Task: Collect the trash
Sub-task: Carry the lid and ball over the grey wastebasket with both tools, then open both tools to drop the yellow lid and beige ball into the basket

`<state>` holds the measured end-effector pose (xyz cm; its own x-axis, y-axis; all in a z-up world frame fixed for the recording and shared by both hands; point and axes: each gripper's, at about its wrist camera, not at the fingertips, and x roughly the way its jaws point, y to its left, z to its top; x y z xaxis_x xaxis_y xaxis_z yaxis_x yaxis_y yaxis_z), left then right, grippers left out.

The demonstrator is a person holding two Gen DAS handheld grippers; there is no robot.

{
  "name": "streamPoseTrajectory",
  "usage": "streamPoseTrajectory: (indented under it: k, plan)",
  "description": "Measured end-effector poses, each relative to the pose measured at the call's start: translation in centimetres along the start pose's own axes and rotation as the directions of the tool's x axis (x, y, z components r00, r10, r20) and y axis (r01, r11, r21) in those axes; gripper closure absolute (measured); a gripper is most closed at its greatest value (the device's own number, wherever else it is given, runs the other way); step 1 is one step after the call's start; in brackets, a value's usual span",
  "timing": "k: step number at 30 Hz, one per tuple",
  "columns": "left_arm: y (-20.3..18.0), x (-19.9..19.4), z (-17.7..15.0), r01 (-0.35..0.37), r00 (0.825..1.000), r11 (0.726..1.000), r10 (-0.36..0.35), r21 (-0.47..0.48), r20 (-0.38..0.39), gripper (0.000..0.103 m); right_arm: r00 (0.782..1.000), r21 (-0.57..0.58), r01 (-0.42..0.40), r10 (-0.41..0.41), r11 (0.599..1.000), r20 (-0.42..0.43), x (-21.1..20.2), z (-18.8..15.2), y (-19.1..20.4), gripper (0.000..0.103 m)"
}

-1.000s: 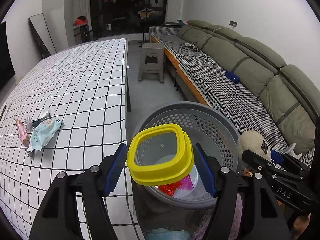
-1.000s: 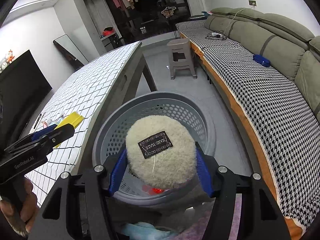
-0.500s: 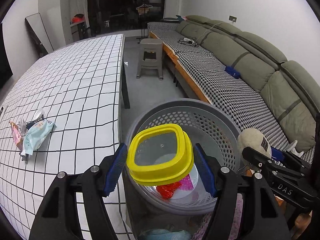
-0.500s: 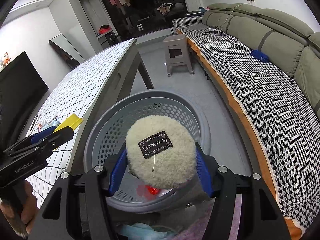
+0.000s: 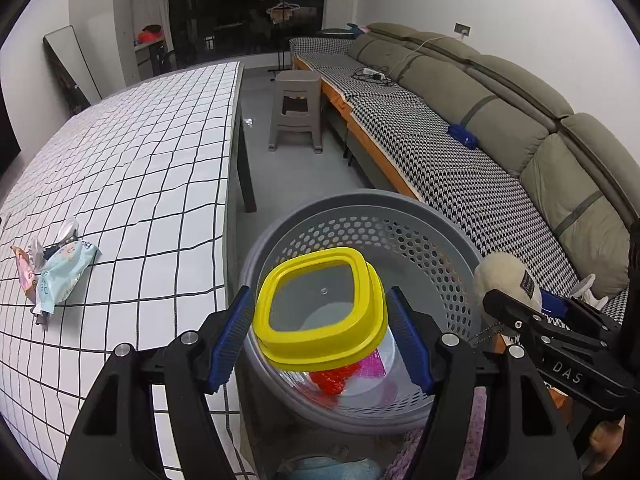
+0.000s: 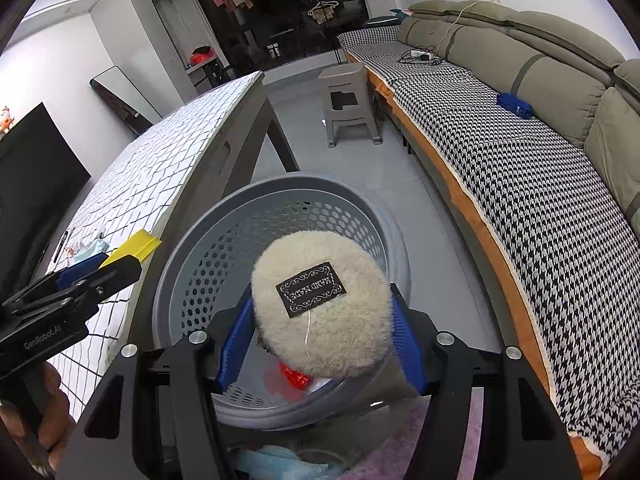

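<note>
My left gripper is shut on a yellow-rimmed clear lid and holds it over the near left rim of a grey perforated basket. My right gripper is shut on a round cream fluffy pad with a black label, held over the same basket. Red and pink wrappers lie on the basket's bottom. The right gripper with the pad shows at the right of the left wrist view. The left gripper shows at the left of the right wrist view.
A table with a white grid cloth stands left of the basket, with crumpled snack wrappers on it. A grey stool stands on the floor beyond. A long sofa with a houndstooth cover runs along the right.
Both grippers have shifted slightly with their loads over the basket; the view has drifted so the table wrappers sit further left. Both holds are unchanged.
</note>
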<state>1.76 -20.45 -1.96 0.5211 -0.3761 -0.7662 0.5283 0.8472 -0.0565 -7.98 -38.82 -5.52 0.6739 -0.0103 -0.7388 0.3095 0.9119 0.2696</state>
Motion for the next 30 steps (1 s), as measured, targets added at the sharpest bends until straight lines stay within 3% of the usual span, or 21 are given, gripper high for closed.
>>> streamPoseTrajectory:
  k: [26,29,30]
  plan:
    - [-1.0,0.7,0.3,-0.01,1.0,1.0,0.011,0.024,-0.004,0.035,1.0,-0.01,-0.023,0.023,1.0,-0.01,1.3,0.6,0.0,0.042]
    - [-0.9,0.5,0.4,-0.013,1.0,1.0,0.013,0.018,0.0,0.029,1.0,-0.011,-0.027,0.027,1.0,-0.005,1.1,0.6,-0.1,0.035]
    - [-0.8,0.5,0.4,-0.014,1.0,1.0,0.014,0.015,0.002,0.027,1.0,-0.012,-0.028,0.028,1.0,0.005,0.9,0.6,-0.2,0.027]
